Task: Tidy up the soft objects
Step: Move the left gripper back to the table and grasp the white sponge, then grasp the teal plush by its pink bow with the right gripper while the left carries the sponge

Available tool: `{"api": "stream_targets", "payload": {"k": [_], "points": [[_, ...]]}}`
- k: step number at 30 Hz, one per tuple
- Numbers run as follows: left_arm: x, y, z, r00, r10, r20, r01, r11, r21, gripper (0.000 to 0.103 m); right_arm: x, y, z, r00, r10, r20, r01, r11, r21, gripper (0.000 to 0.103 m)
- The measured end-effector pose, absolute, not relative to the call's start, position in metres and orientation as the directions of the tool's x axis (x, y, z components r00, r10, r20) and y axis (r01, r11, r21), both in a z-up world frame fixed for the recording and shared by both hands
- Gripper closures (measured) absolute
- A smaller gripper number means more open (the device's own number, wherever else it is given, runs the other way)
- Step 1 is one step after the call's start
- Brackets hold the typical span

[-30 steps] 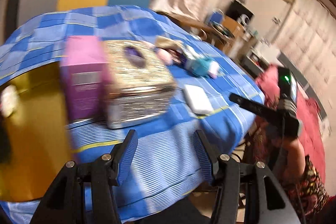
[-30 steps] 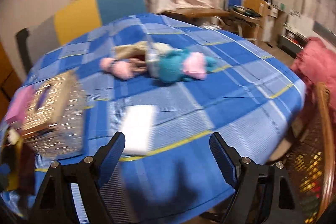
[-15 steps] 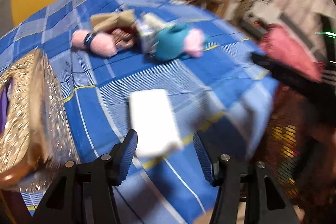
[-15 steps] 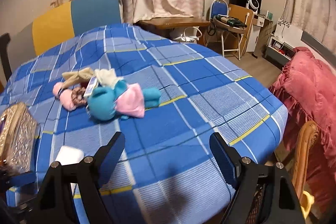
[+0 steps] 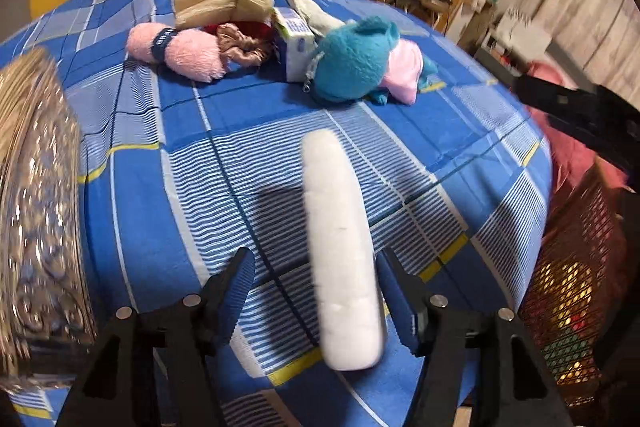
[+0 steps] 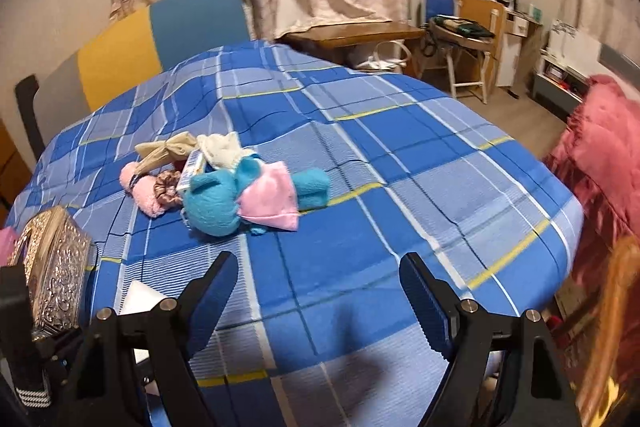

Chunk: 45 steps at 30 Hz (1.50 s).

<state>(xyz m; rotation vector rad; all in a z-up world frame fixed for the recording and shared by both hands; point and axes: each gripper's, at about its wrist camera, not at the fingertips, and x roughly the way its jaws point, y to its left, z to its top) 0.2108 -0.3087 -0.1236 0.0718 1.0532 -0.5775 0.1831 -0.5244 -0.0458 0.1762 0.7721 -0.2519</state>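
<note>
Since a second ago the left gripper (image 5: 314, 291) has swung off the silver embossed box (image 5: 38, 227) and come low over the white foam pad (image 5: 340, 251), and its jaws have just been opening — they now stand spread with the pad between them, the right pad close beside it, though whether it touches I cannot tell. One white foam pad lies on the blue checked tablecloth (image 5: 460, 155), just nearer the camera than the heap of soft things. Counted from the teal plush toy (image 5: 356, 67) as landmark: one pink cloth (image 5: 404, 71) lies against its right side, one small carton (image 5: 298, 45) touches its left, one brown scrunchie (image 5: 242, 43) sits beyond that, then one pink fuzzy roll (image 5: 180, 53) with a dark band, and one beige bow (image 5: 224, 3) behind. The right gripper (image 6: 318, 295) hovers near the toy (image 6: 216, 203) with jaws wide apart and nothing between them — the box (image 6: 56, 267) sits well left of the toy.
</note>
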Motion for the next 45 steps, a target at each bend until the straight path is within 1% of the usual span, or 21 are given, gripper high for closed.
{"api": "stream_targets", "payload": {"k": [6, 10, 11, 14, 19, 20, 21, 23, 24, 25, 27, 30, 31, 32, 33, 35, 38, 41, 43, 44, 45], "points": [[0.205, -0.298, -0.12, 0.368, -0.433, -0.823, 0.483, 0.845, -0.229, 0.039, 0.243, -0.486, -0.065, 0.675, -0.149, -0.723, 0.068, 0.988, -0.141, 0.015], [0.209, -0.296, -0.12, 0.362, -0.438, -0.823, 0.478, 0.845, -0.24, 0.039, 0.27, -0.466, -0.092, 0.677, -0.256, -0.691, -0.064, 0.914, -0.401, 0.016], [0.21, -0.297, -0.121, 0.36, -0.428, -0.829, 0.476, 0.849, -0.231, 0.039, 0.274, -0.464, -0.097, 0.68, -0.273, -0.681, -0.082, 0.894, -0.44, 0.015], [0.209, -0.297, -0.122, 0.367, -0.419, -0.83, 0.479, 0.85, -0.218, 0.038, 0.285, -0.465, -0.109, 0.686, -0.288, -0.668, -0.124, 0.858, -0.498, 0.017], [0.203, -0.298, -0.117, 0.389, -0.411, -0.825, 0.478, 0.855, -0.2, 0.038, 0.298, -0.458, -0.127, 0.677, -0.28, -0.681, -0.188, 0.828, -0.528, 0.02], [0.203, -0.299, -0.117, 0.389, -0.401, -0.83, 0.473, 0.859, -0.193, 0.038, 0.299, -0.455, -0.131, 0.678, -0.294, -0.674, -0.192, 0.815, -0.547, 0.027], [0.202, -0.3, -0.116, 0.381, -0.403, -0.832, 0.475, 0.858, -0.197, 0.038, 0.299, -0.453, -0.131, 0.679, -0.294, -0.672, -0.193, 0.813, -0.55, 0.04], [0.203, -0.302, -0.116, 0.376, -0.396, -0.838, 0.478, 0.858, -0.191, 0.038, 0.302, -0.456, -0.121, 0.669, -0.27, -0.692, -0.176, 0.847, -0.501, 0.057], [0.203, -0.303, -0.117, 0.38, -0.386, -0.84, 0.477, 0.861, -0.18, 0.038, 0.303, -0.459, -0.116, 0.665, -0.246, -0.705, -0.168, 0.87, -0.463, 0.064], [0.202, -0.304, -0.116, 0.379, -0.387, -0.84, 0.477, 0.86, -0.181, 0.038, 0.302, -0.466, -0.106, 0.651, -0.202, -0.731, -0.147, 0.912, -0.383, 0.067], [0.201, -0.302, -0.114, 0.385, -0.392, -0.836, 0.472, 0.862, -0.187, 0.038, 0.297, -0.475, -0.093, 0.644, -0.145, -0.751, -0.114, 0.953, -0.282, 0.07], [0.201, -0.299, -0.111, 0.393, -0.39, -0.833, 0.461, 0.867, -0.188, 0.038, 0.285, -0.492, -0.074, 0.619, -0.035, -0.785, -0.058, 0.994, -0.09, 0.073], [0.201, -0.299, -0.111, 0.391, -0.39, -0.833, 0.457, 0.868, -0.192, 0.038, 0.279, -0.5, -0.07, 0.597, 0.01, -0.802, -0.018, 1.0, -0.002, 0.073], [0.201, -0.299, -0.112, 0.389, -0.389, -0.835, 0.454, 0.87, -0.194, 0.038, 0.273, -0.508, -0.07, 0.573, 0.046, -0.818, 0.022, 0.997, 0.072, 0.073], [0.203, -0.299, -0.113, 0.387, -0.389, -0.836, 0.45, 0.871, -0.196, 0.038, 0.267, -0.515, -0.074, 0.551, 0.08, -0.83, 0.056, 0.99, 0.132, 0.078], [0.204, -0.302, -0.114, 0.384, -0.384, -0.84, 0.448, 0.873, -0.194, 0.038, 0.253, -0.525, -0.084, 0.505, 0.142, -0.852, 0.115, 0.967, 0.229, 0.082], [0.205, -0.308, -0.114, 0.394, -0.374, -0.84, 0.454, 0.873, -0.176, 0.038, 0.243, -0.53, -0.095, 0.471, 0.117, -0.875, 0.144, 0.968, 0.207, 0.082], [0.207, -0.317, -0.114, 0.403, -0.347, -0.847, 0.46, 0.877, -0.14, 0.038, 0.244, -0.526, -0.086, 0.531, 0.09, -0.843, 0.132, 0.973, 0.187, 0.078], [0.208, -0.319, -0.117, 0.402, -0.336, -0.852, 0.468, 0.875, -0.124, 0.038, 0.247, -0.518, -0.075, 0.588, 0.072, -0.806, 0.087, 0.985, 0.152, 0.055], [0.208, -0.32, -0.118, 0.405, -0.325, -0.855, 0.472, 0.875, -0.109, 0.038, 0.248, -0.512, -0.073, 0.604, 0.05, -0.796, 0.083, 0.989, 0.124, 0.03], [0.211, -0.321, -0.121, 0.412, -0.306, -0.858, 0.47, 0.878, -0.087, 0.038, 0.251, -0.506, -0.074, 0.612, 0.031, -0.79, 0.083, 0.991, 0.103, 0.024]]}}
